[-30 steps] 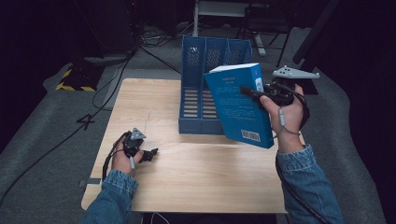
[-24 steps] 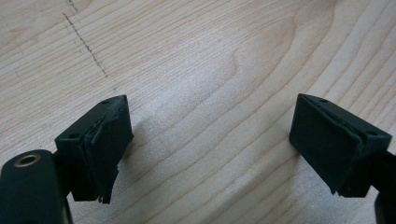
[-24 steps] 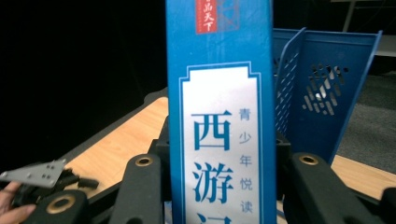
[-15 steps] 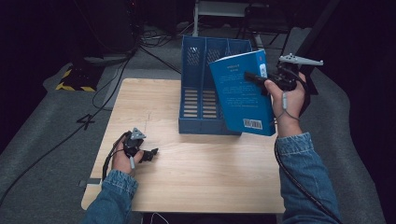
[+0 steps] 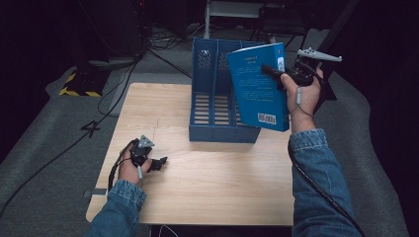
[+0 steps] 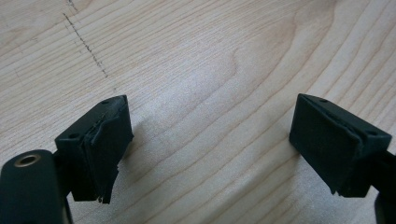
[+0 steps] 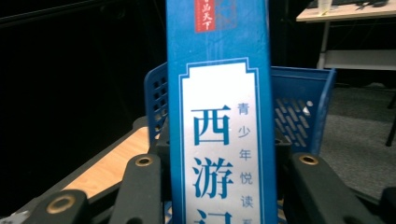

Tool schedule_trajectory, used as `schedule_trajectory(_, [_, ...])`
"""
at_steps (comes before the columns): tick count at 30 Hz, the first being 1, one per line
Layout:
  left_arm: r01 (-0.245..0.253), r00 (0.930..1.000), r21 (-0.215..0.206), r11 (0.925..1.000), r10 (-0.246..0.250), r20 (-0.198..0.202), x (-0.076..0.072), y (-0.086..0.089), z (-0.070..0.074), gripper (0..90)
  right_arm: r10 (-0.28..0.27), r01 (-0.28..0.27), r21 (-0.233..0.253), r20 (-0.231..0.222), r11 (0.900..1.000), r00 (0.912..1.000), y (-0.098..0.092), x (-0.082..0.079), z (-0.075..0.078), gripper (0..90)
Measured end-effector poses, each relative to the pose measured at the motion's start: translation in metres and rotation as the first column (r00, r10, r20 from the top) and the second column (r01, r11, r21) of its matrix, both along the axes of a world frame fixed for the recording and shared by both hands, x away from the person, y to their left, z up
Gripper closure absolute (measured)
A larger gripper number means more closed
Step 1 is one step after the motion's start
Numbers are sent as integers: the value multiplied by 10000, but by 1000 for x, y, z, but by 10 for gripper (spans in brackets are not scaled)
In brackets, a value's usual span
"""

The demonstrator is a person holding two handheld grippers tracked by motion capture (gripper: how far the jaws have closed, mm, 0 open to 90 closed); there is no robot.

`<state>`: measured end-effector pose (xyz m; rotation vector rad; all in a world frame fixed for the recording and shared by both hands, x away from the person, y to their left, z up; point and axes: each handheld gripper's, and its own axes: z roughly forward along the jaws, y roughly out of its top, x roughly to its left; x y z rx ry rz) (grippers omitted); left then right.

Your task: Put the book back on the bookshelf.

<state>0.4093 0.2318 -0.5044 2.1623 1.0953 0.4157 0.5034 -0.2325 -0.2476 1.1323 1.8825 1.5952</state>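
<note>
While the left gripper point(image 5: 160, 161) rests spread and empty at lower left, the right gripper point(image 5: 271, 71) pinches the upright book point(image 5: 259, 86) at upper right, seemingly just above the file rack point(image 5: 217, 131).

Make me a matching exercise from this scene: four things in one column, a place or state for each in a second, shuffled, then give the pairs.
Things
1. blue book
2. file rack
3. left claw
4. right claw

Places or states
A. open, low over bare wood
B. standing at the table's far edge
C. shut on the spine
D. held up in the air, upright

Pairs: 1-D, 2-B, 3-A, 4-C
</note>
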Motion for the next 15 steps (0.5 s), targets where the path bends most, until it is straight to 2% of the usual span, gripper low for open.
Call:
schedule_trajectory(5, [2, 10000, 0, 10000, -2, 0, 0, 0, 0, 135, -407, 407, 18, 27, 9992, 9992, -8, 12, -6, 617])
schedule_trajectory(15, [2, 10000, -2, 10000, -2, 0, 0, 0, 0, 135, -889, 889, 82, -91, 9960, 9960, -21, 22, -10, 618])
